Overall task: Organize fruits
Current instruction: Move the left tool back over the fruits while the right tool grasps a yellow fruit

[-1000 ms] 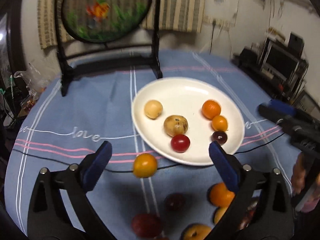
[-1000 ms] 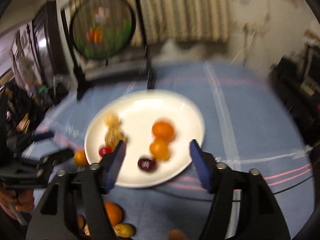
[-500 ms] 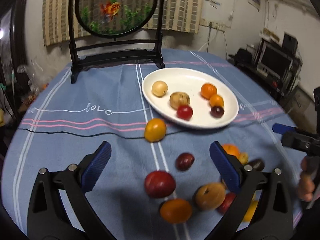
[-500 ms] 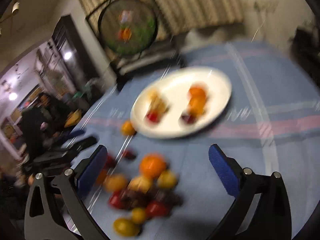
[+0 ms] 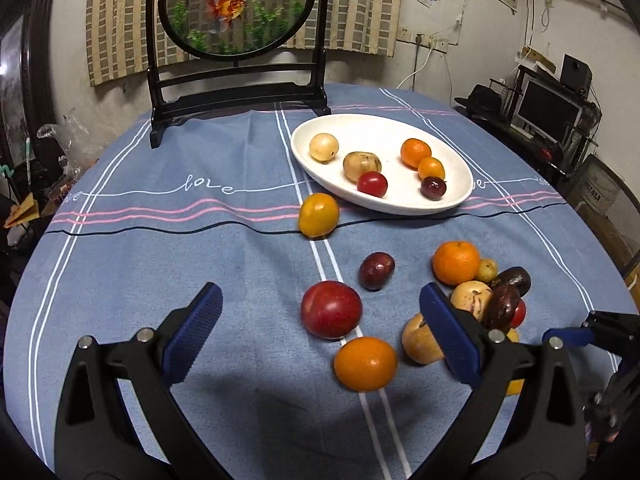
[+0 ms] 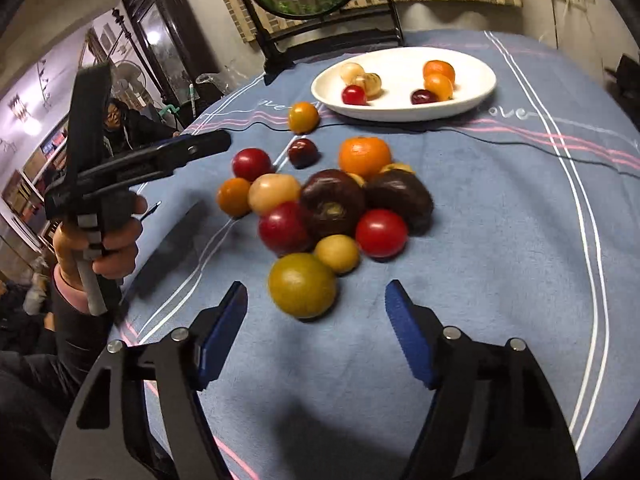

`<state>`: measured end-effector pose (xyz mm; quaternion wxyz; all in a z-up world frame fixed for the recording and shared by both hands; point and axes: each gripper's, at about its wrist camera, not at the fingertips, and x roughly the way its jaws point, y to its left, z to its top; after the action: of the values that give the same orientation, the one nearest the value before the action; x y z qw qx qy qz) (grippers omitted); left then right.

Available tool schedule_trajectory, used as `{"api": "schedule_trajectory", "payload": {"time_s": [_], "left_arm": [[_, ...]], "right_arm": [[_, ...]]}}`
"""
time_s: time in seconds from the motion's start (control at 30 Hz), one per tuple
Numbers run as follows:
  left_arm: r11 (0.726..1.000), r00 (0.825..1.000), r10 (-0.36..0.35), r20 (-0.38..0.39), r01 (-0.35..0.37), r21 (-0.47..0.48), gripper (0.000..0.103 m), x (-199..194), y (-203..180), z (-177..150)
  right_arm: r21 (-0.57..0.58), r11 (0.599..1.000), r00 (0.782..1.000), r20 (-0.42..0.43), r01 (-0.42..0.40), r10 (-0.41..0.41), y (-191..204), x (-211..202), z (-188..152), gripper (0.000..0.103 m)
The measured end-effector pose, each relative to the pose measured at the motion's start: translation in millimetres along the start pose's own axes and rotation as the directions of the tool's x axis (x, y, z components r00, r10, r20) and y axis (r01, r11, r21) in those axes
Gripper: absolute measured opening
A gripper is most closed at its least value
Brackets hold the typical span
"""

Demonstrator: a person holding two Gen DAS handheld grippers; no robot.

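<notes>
Round table under a blue cloth (image 5: 160,248), its edge curving away at left and right, wide bare fabric on the left half and again to the right of the fruit heap. At the far edge, a dark framed goldfish screen (image 5: 236,12) on a stand, just behind the white plate (image 5: 460,168). On the plate, six small fruits in two groups, a pale one, a tan one and a red one left, two orange ones and a dark one right.

Just in front of the plate's near-left rim, a lone yellow-orange fruit (image 5: 318,215) on the cloth. Nearer, a dark plum (image 5: 376,270), a big red fruit (image 5: 331,309) and an orange fruit (image 5: 365,363), each apart from the others. Right of these, the packed heap (image 6: 340,208), fruits touching: a mandarin at its far end, two dark ones in the middle, red and yellow ones in front.

Left gripper (image 5: 316,334) wide open, empty, above the cloth with the big red fruit between its fingers further ahead.

Right gripper (image 6: 316,338) closing, nothing pressed by its pads, the yellow-green fruit (image 6: 302,285) just ahead of the gap, at the heap's near edge. Left hand (image 6: 104,236) on its handle at the table's left side, well clear of the heap.
</notes>
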<state>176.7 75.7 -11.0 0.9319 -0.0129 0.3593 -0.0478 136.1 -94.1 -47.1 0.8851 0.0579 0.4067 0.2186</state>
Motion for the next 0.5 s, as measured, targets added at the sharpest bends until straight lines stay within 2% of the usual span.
{"api": "schedule_trajectory", "payload": {"time_s": [0.13,0.3,0.5], "left_arm": [[1.0,1.0,-0.016,0.005,0.016,0.018,0.101,-4,-3,-3],[1.0,1.0,-0.024,0.003,0.024,-0.008,0.101,-5,3,-4],[0.999,1.0,-0.019,-0.006,0.019,-0.041,0.101,-5,12,-5]], "right_arm": [[0.003,1.0,1.0,-0.018,0.008,-0.008,6,17,6,0.058],[0.006,0.996,0.995,-0.047,0.086,-0.086,3,25,4,0.051],[-0.02,0.993,0.992,-0.038,0.121,-0.121,7,28,1,0.043]]}}
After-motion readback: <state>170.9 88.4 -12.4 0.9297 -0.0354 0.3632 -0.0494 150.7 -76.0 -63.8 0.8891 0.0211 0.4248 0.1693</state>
